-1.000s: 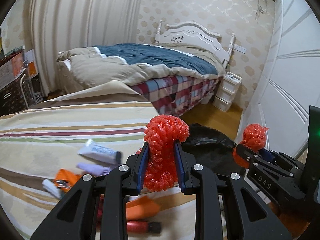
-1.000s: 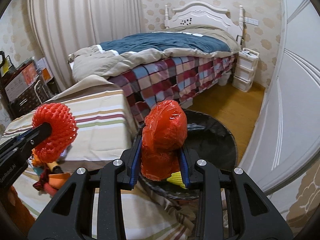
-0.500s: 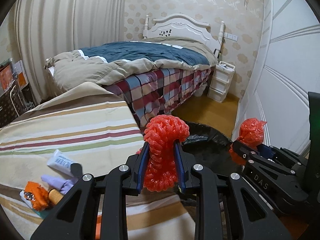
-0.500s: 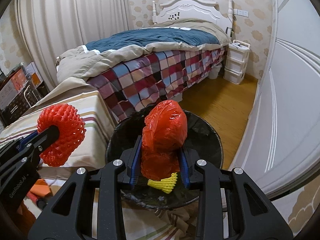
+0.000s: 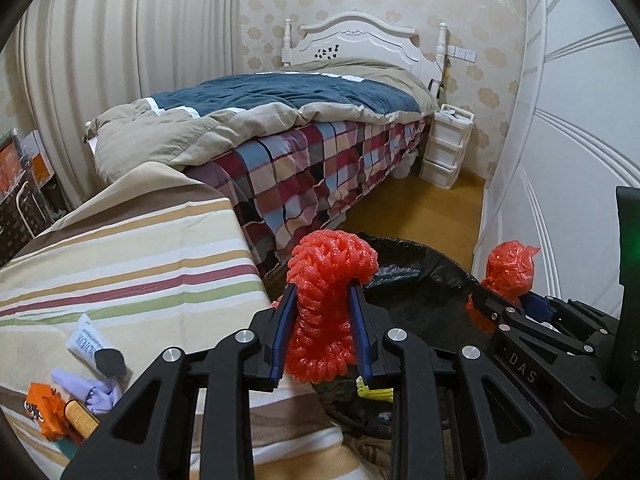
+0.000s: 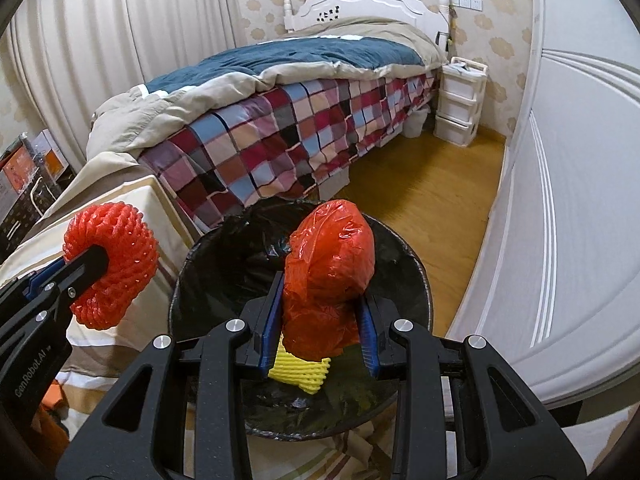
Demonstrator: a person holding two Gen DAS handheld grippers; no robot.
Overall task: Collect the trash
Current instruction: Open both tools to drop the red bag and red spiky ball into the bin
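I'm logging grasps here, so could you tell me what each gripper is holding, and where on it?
Left gripper pinches the red foam net across its lower middle; right gripper clamps the red plastic bag around its lower half.

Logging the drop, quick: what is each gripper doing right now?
Left gripper: closed on the red foam net.
Right gripper: closed on the red plastic bag, above the bin.

right gripper squeezes red plastic bag over black bin | yellow foam net inside bin | left gripper holds red foam net beside bin
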